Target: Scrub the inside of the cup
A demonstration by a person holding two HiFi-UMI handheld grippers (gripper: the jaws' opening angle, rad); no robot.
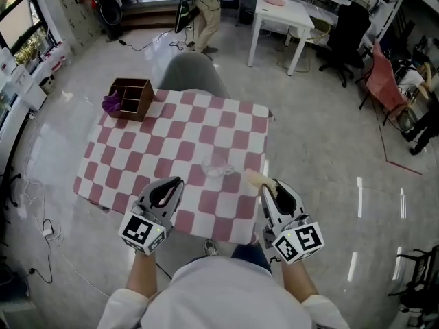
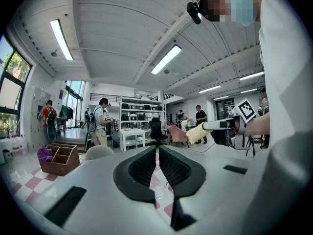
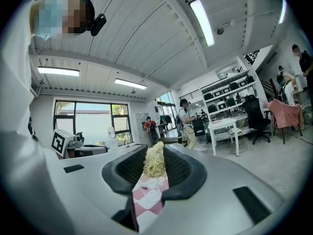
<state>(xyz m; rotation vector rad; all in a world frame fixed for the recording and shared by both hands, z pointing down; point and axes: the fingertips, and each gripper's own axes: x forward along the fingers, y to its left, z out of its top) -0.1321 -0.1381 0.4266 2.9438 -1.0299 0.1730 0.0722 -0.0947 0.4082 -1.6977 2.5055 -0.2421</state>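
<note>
A clear glass cup (image 1: 218, 167) stands on the red-and-white checked table (image 1: 171, 136), near its front edge. My right gripper (image 1: 269, 184) hovers just right of the cup, shut on a pale yellow fibrous scrubber (image 1: 254, 178) that sticks out past the jaws. In the right gripper view the scrubber (image 3: 155, 161) fills the gap between the jaws, with the cup (image 3: 152, 194) below it. My left gripper (image 1: 177, 181) is over the table's front edge, left of the cup. Its jaws are shut with nothing between them (image 2: 157, 151).
A brown wooden divided box (image 1: 130, 98) with a purple cloth (image 1: 111, 103) in it sits at the table's far left corner. A grey chair (image 1: 192, 74) stands behind the table. White desks (image 1: 281, 12), office chairs and several people are farther back.
</note>
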